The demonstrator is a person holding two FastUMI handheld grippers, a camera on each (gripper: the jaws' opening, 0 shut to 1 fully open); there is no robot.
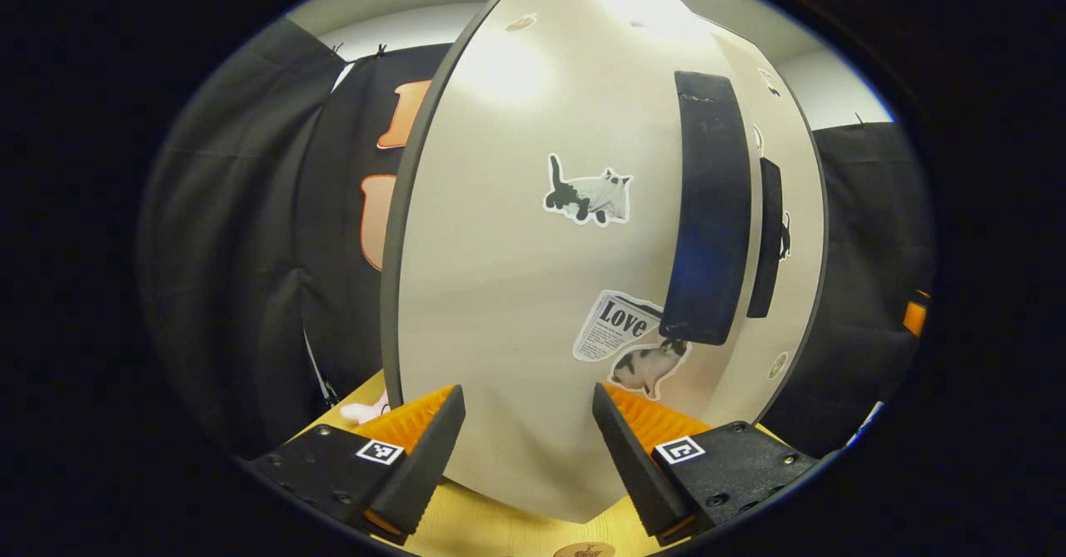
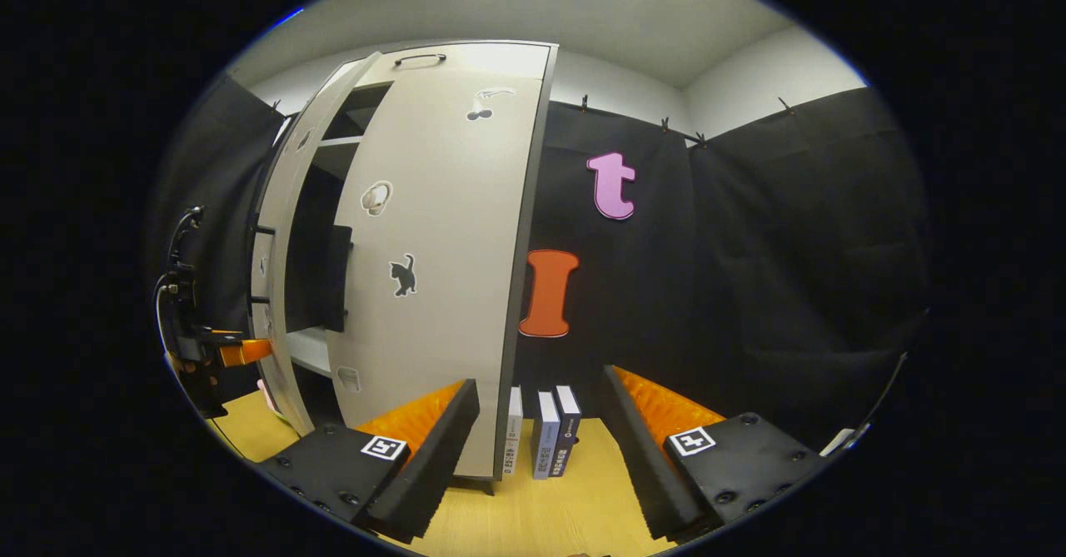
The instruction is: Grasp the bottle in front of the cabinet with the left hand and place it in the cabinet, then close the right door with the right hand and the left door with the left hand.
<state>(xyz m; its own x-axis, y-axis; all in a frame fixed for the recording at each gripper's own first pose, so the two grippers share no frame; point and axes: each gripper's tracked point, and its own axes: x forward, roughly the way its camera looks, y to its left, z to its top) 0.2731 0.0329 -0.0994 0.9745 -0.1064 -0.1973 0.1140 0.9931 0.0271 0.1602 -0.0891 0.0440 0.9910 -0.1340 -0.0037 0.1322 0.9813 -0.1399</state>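
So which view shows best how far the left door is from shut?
The right gripper view: the left door stands ajar, with shelves visible in the gap beside the right door. The left gripper view shows its face close up, gap hidden.

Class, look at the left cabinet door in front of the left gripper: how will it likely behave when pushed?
The left door looks like a flat rigid panel, so it probably swings as one piece without flexing. Its face seems smooth, so the open left gripper might slide across it. The right door appears shut, so it should stop there.
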